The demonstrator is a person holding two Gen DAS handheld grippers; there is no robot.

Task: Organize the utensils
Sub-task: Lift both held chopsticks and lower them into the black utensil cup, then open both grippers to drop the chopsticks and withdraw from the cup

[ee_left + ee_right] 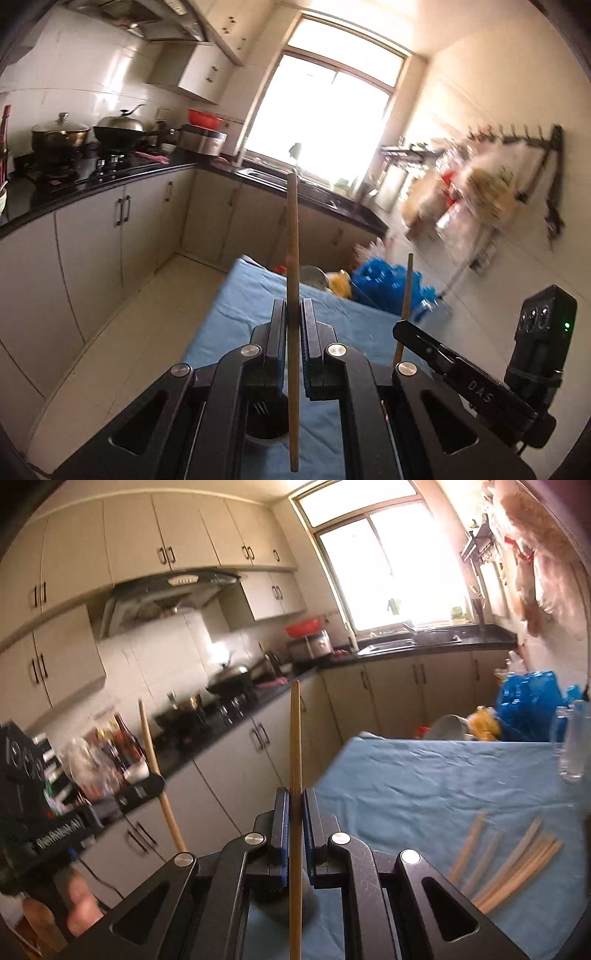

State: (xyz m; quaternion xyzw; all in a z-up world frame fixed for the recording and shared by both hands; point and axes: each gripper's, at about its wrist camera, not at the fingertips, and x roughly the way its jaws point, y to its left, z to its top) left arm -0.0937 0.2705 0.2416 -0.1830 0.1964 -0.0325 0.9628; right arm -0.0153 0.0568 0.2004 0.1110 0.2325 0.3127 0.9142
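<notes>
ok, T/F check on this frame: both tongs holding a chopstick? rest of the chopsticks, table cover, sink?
1. Left tongs grip a wooden chopstick. True.
2. Right tongs are empty. False: shut on a second wooden chopstick.
3. Loose wooden chopsticks lie on a blue tablecloth. True.
4. The tablecloth is red. False: blue.
5. The steel sink sits below the window. True.

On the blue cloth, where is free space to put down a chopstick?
The blue cloth is bare across its middle, between the loose chopsticks near its right edge and its left edge. The far end is crowded: a metal bowl and blue bags; a glass stands at right.
</notes>
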